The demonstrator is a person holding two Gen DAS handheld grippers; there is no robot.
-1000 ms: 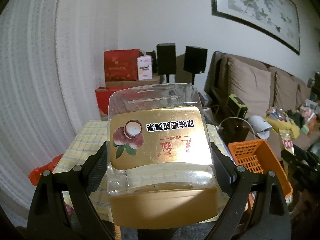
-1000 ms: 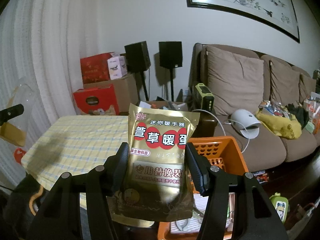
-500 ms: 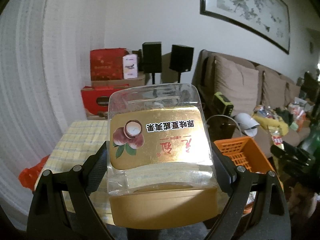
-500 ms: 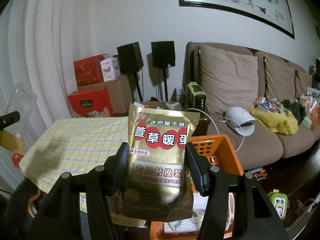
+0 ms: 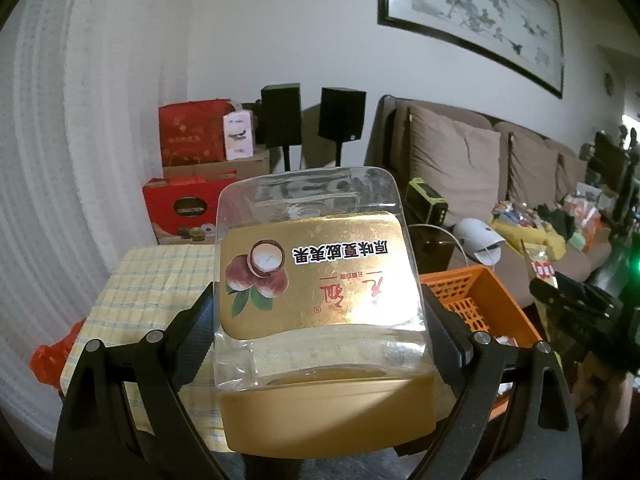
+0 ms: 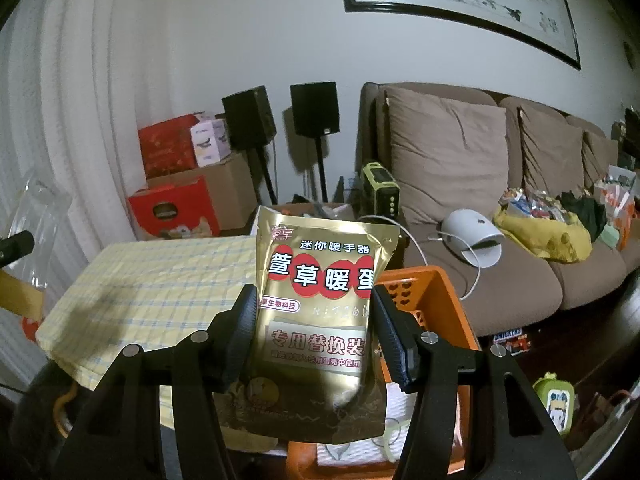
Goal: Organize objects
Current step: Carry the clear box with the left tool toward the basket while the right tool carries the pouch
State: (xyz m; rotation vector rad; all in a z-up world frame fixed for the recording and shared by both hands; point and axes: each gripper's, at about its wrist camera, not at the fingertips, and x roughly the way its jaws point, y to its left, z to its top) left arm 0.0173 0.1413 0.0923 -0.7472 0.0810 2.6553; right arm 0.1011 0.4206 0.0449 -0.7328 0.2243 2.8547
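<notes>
White curtains hang at your far left, with red boxes stacked beside them, two black speakers on stands, a brown sofa along the right wall and a framed painting above it. Below your tools lies a table under a yellow checked cloth, and an orange basket sits just right of it.

Your left camera shows the basket's open mesh wall and the other tool at its right edge; only your right camera shows the white paper lying in the basket's near end, the green toy on the dark floor, and the jar as a pale sliver at its left border.

The jar is clear plastic with a gold cap toward you and a gold label whose lettering reads upside down, printed with nuts and leaves. It is held in the air over the cloth. The pouch is gold foil with white characters on red circles, upright and creased at its lower end, held in front of the basket.

Your left gripper is spread wide and clamped on the jar's two sides. Your right gripper is narrower, pinching the pouch at mid-height with both pads pressed against its edges.
</notes>
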